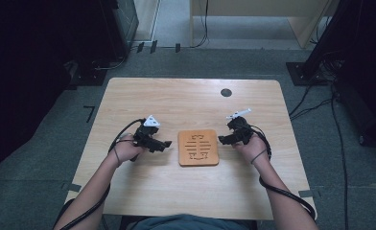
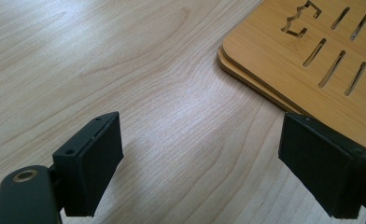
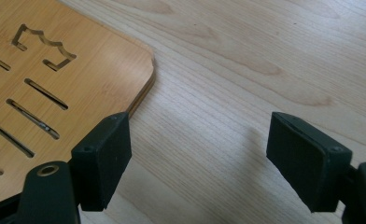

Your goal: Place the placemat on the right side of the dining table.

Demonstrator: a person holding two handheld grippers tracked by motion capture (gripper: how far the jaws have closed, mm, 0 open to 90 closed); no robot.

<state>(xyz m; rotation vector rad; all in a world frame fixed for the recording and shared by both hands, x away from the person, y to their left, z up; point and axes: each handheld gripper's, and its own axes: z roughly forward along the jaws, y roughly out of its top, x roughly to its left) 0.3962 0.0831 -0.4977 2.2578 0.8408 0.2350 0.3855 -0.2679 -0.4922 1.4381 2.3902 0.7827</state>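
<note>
Nothing is picked up yet, as I judge it: the slotted wooden trivet (image 1: pixel 198 147) lies flat mid-counter (image 1: pixel 176 100), between my left gripper (image 1: pixel 163 143) and my right gripper (image 1: pixel 223 139). Both sets of fingers (image 2: pixel 95 161) stand apart, empty, just beside its edges. All the grasping is left. Only a round cable hole (image 1: pixel 226 92) sits far off; nothing blocks me.

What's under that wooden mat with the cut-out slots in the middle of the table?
The wooden mat lies flat on the table. In the left gripper view its corner shows a second layer edge beneath. What the mat covers cannot be seen.
</note>
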